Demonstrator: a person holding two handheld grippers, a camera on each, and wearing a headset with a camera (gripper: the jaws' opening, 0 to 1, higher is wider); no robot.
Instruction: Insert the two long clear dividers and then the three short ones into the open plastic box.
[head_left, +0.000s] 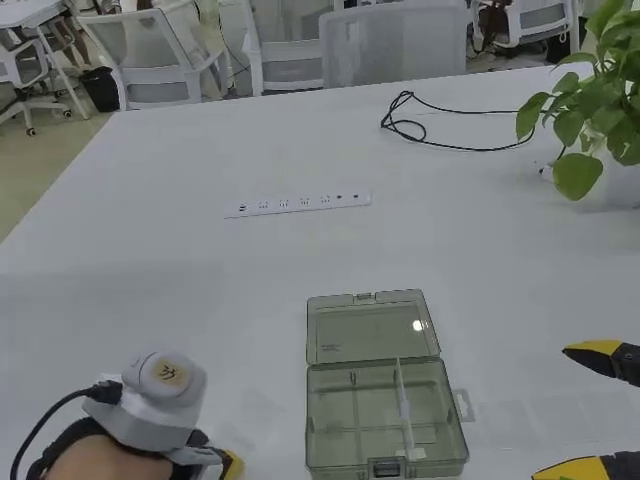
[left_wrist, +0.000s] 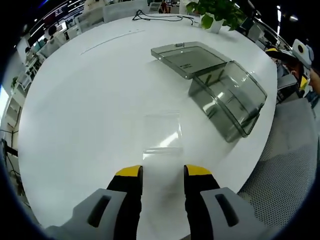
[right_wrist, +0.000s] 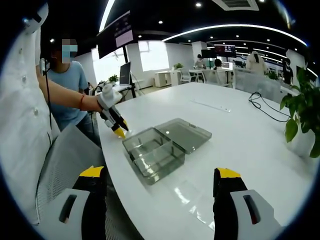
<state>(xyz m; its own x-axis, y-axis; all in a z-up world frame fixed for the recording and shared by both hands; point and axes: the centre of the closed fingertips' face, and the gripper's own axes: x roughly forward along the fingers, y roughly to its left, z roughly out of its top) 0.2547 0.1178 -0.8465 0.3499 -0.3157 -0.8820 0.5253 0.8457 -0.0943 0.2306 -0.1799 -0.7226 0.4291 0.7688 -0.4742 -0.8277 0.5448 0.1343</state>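
Note:
The smoky clear plastic box (head_left: 385, 420) lies open near the table's front edge, its lid (head_left: 372, 325) folded back flat. One long clear divider (head_left: 401, 400) stands in the base. My left gripper (left_wrist: 162, 172) is open just short of a small stack of flat clear dividers (left_wrist: 162, 134) on the white table; the box (left_wrist: 227, 97) is ahead to its right. In the head view the left gripper's yellow tip (head_left: 230, 464) shows left of the box. My right gripper (right_wrist: 160, 174) is wide open and holds nothing, facing the box (right_wrist: 152, 152) from its right side (head_left: 590, 410).
A white power strip (head_left: 300, 203) lies mid-table and a black cable (head_left: 430, 125) further back. A potted plant (head_left: 590, 110) stands at the far right. Faint clear pieces (head_left: 535, 415) lie right of the box. White chairs (head_left: 390, 45) line the far edge.

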